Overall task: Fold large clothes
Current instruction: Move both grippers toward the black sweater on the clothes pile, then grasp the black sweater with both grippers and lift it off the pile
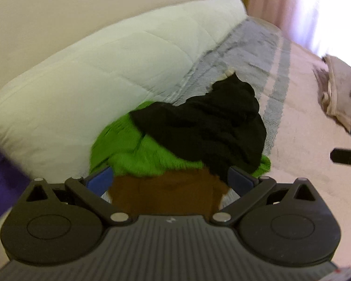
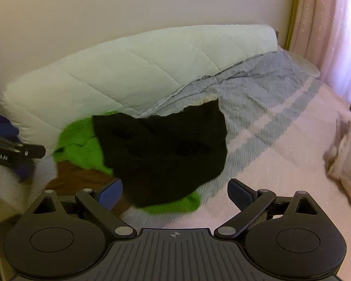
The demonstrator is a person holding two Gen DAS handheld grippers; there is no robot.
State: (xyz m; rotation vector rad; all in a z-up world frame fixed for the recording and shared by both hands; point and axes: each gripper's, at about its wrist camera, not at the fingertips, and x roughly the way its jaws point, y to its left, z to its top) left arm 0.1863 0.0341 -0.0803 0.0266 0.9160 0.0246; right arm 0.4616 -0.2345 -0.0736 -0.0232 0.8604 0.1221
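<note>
Both grippers, left [image 1: 170,180] & right [image 2: 175,194], had fingers spread wide, holding nothing, just before the clothes pile [image 2: 161,149]; black garment [image 1: 206,128] lay atop it.

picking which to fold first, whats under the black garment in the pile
The black garment lies on a green garment, which overlaps a brown one. How far they run beneath it, or whether anything else is there, is hidden.

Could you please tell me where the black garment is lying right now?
In both wrist views, the black garment lies centre frame on top of the green garment, in front of the white quilted cushion, just ahead of both open tongs.
</note>
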